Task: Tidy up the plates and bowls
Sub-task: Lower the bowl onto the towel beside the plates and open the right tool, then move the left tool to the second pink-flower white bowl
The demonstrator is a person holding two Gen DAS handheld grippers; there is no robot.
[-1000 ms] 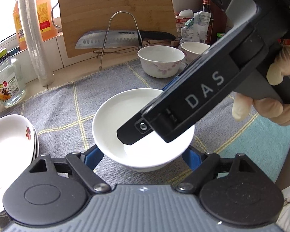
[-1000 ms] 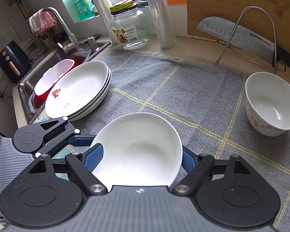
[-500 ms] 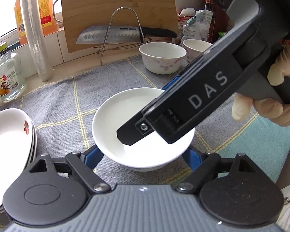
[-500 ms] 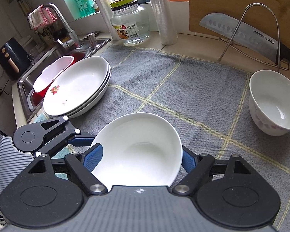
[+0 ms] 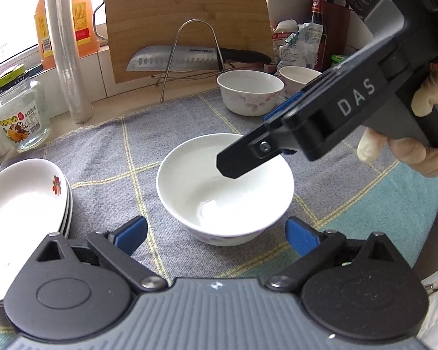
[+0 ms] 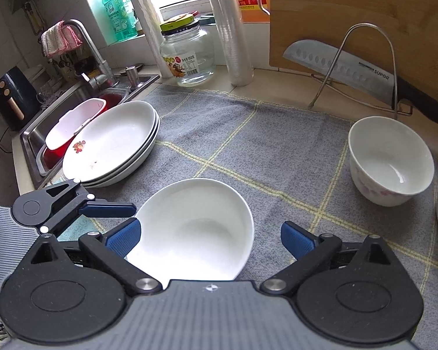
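White bowl (image 5: 224, 188) sits on cloth (image 5: 108, 151), centre frame. Left gripper (image 5: 216, 234) and right gripper (image 6: 210, 237) jaws just opened wide, nothing clamped. Plates (image 6: 111, 143) at 10 o'clock. Risk: right gripper's tip over the rim could tip the bowl.

White bowl (image 6: 195, 230) between parted fingers (image 6: 122, 237)
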